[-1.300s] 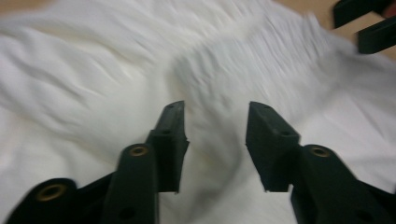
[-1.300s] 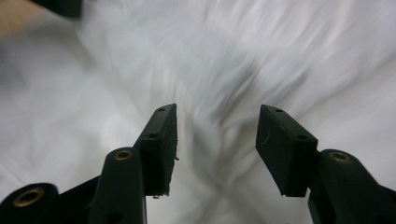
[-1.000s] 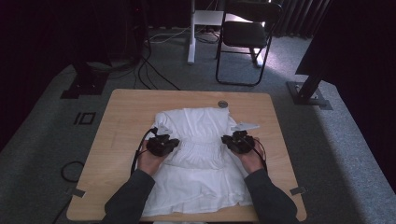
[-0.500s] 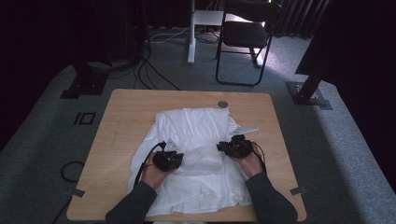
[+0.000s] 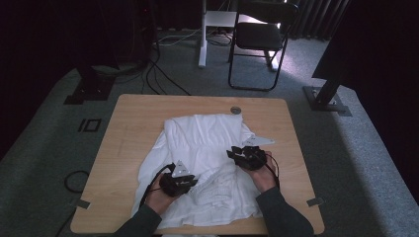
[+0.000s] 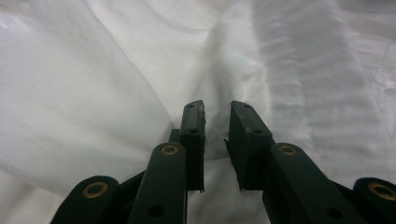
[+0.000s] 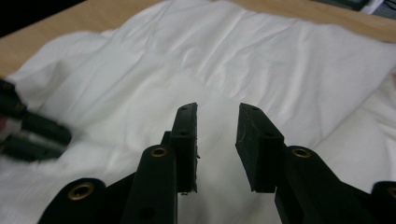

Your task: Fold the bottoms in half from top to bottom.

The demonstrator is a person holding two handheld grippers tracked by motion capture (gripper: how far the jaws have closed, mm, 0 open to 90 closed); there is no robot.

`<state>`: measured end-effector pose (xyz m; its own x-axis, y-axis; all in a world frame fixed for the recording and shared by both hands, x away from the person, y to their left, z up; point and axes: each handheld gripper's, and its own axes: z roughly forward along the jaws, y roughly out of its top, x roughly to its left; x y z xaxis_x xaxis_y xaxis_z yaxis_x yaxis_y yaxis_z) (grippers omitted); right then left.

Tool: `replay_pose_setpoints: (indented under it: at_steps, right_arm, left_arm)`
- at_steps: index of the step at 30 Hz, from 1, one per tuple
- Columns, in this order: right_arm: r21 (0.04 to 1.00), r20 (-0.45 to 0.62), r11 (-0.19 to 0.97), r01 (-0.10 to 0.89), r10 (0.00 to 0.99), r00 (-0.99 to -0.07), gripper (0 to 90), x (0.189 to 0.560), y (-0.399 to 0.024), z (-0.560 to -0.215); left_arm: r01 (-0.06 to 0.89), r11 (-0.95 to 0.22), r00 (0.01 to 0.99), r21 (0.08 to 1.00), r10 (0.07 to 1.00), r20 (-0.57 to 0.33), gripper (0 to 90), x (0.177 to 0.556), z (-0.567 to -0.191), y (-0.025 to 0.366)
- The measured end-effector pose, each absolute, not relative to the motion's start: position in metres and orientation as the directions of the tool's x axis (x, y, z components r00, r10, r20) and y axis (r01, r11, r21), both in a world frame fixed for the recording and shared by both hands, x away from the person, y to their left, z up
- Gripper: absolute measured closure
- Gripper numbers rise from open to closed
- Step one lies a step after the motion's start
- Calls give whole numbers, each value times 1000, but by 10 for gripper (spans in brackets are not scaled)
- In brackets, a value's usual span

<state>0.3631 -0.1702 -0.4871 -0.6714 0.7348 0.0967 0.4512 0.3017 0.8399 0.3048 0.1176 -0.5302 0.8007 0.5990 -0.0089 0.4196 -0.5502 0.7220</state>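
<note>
White garment (image 5: 202, 163) spread on bench (image 5: 128, 133); left gripper (image 6: 217, 126) and right gripper (image 7: 215, 128) over it (jaws just opening, parted, pinching nothing).

Table (image 5: 128, 133): light wood top, rounded corners, on grey carpet.
Grommet (image 5: 235, 110): small round metal disc, far edge of table, right of centre.
Chair (image 5: 260, 37): black folding type, beyond table, far side.
White post (image 5: 202, 34): upright, just left of chair.
Cables (image 5: 158, 74): black, loose on carpet, far left of table.
Stand base (image 5: 327, 98): dark plate w/ slanted post, right of table.
Floor box (image 5: 90, 125): square outline, carpet, left of table.
</note>
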Motion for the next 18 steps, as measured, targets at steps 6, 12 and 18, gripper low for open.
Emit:
replay_pose_setpoints:
  at_steps: [6,12,18]
  right_arm:
    - [786,119,362,501,706,-698,694,368,-160,-498]
    - [742,129,431,513,660,-740,701,333,-154,-532]
    - [704,118,478,526,651,-750,691,316,-159,-549]
  left_arm:
    - [422,-554,812,717,583,-28,742,302,-531,120]
    - [428,-544,822,722,567,-61,720,298,-530,122]
    - [430,-497,782,753,622,-36,645,308,-518,135]
